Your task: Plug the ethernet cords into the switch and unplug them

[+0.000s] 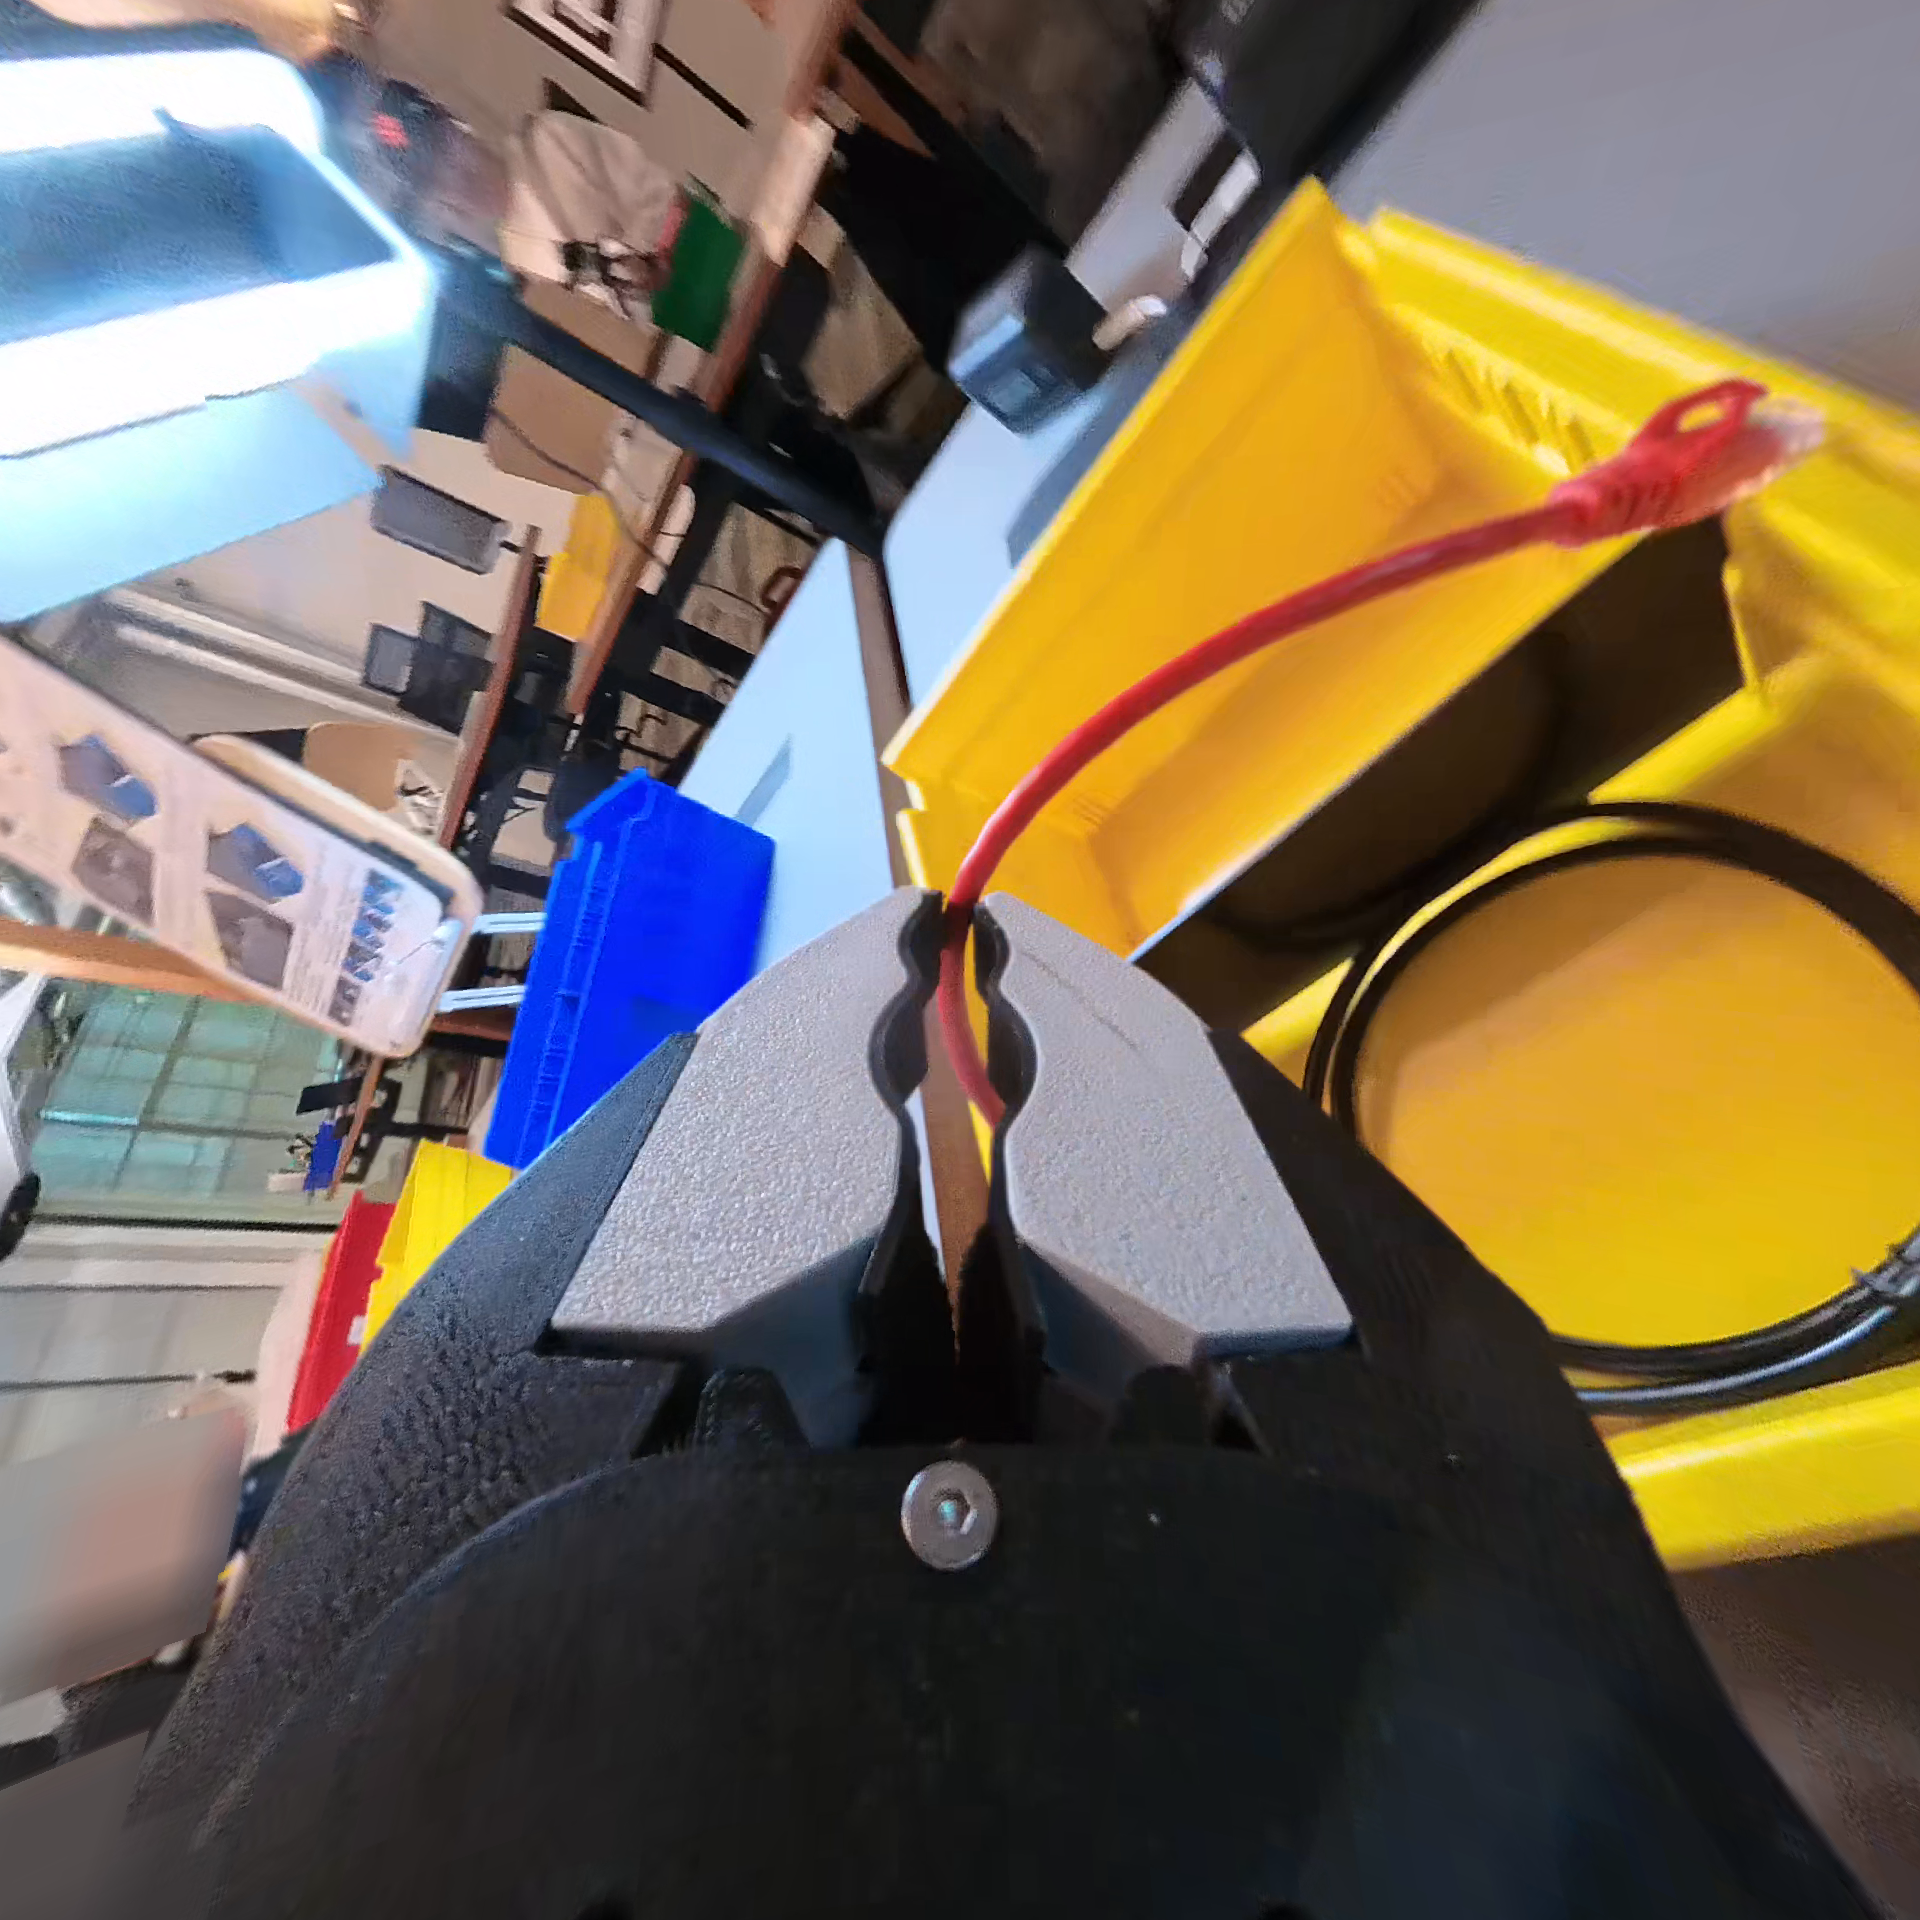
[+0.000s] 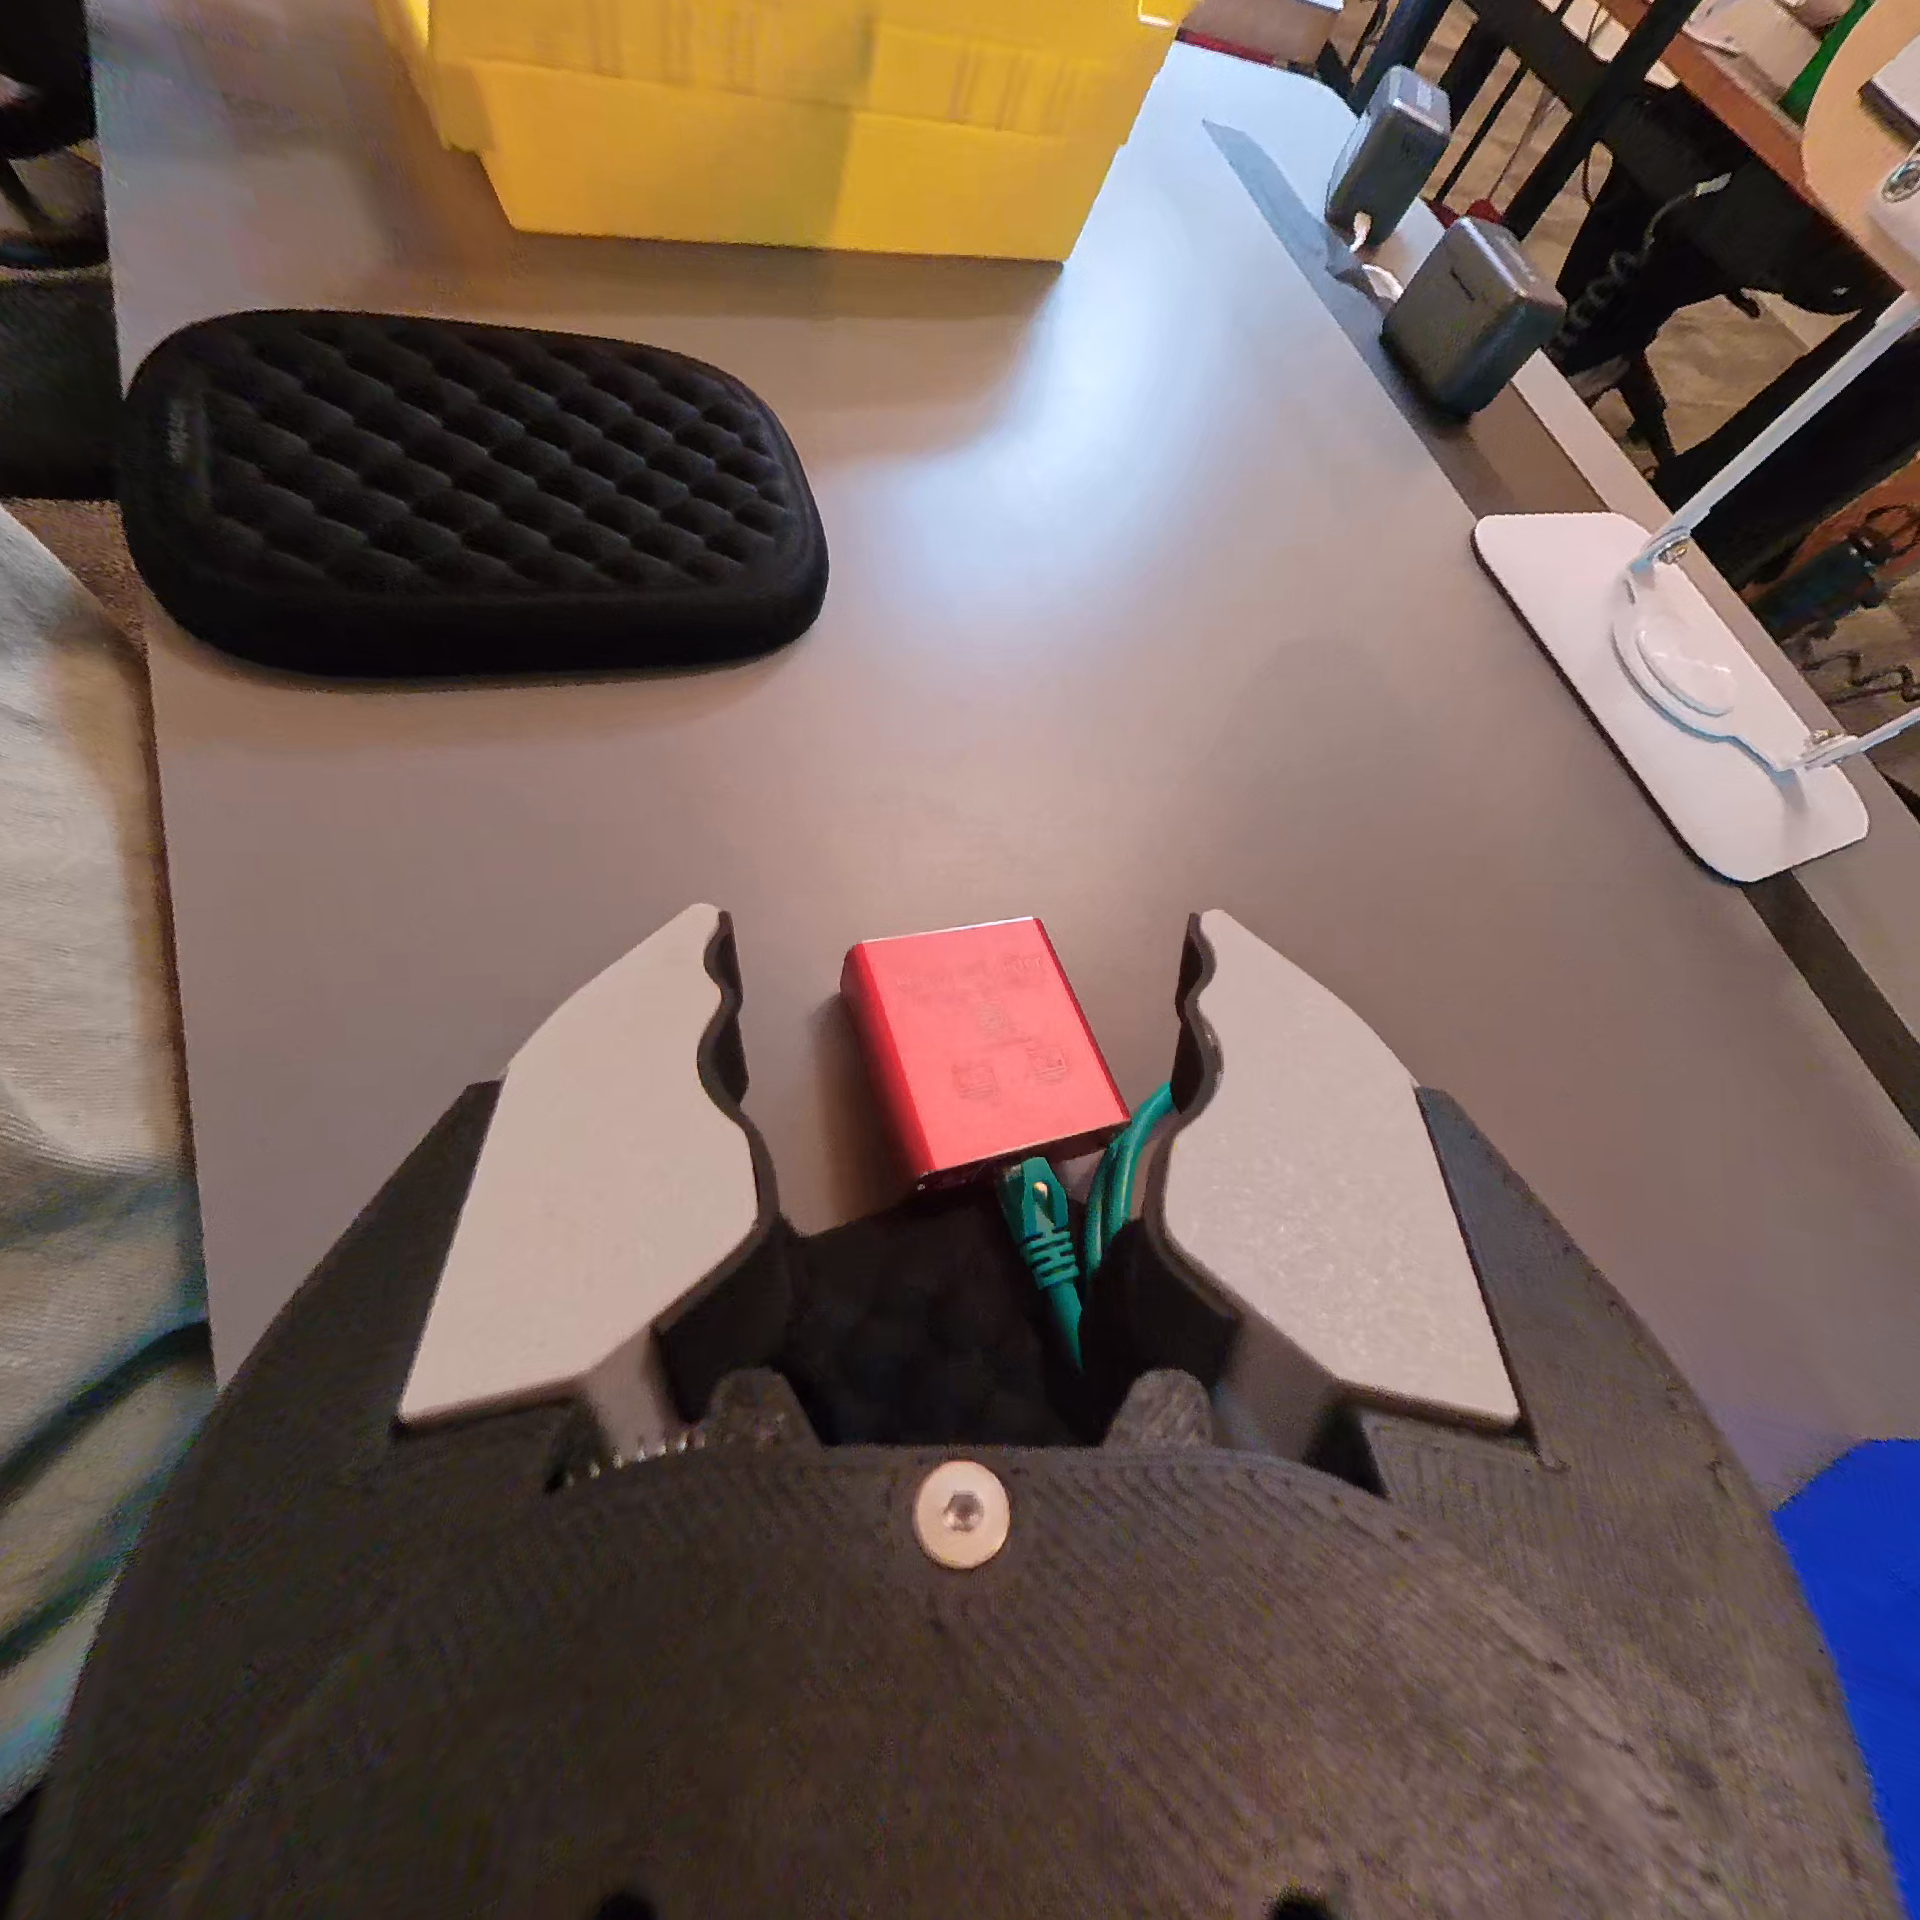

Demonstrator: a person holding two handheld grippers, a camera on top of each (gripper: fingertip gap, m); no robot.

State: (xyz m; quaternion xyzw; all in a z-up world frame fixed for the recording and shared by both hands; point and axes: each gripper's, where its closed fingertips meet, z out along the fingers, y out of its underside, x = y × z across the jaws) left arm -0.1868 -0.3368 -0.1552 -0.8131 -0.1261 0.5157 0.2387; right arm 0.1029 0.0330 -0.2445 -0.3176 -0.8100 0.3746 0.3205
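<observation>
While left gripper (image 1: 961, 914) pinches the floppy red cord (image 1: 1195, 665) mid-length | plug (image 1: 1704, 457) droops, regrip near it | right gripper (image 2: 961, 982) gapes, empty, around switch (image 2: 982, 1049) | green cord (image 2: 1044, 1236) plugged into switch

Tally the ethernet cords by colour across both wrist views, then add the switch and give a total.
Red ethernet cord: 1, pinched in the left gripper, plug free over the yellow bin
Green ethernet cord: 1, plugged into the switch
Red switch: 1, on the table between the right gripper's open fingers
Total: 3
</observation>
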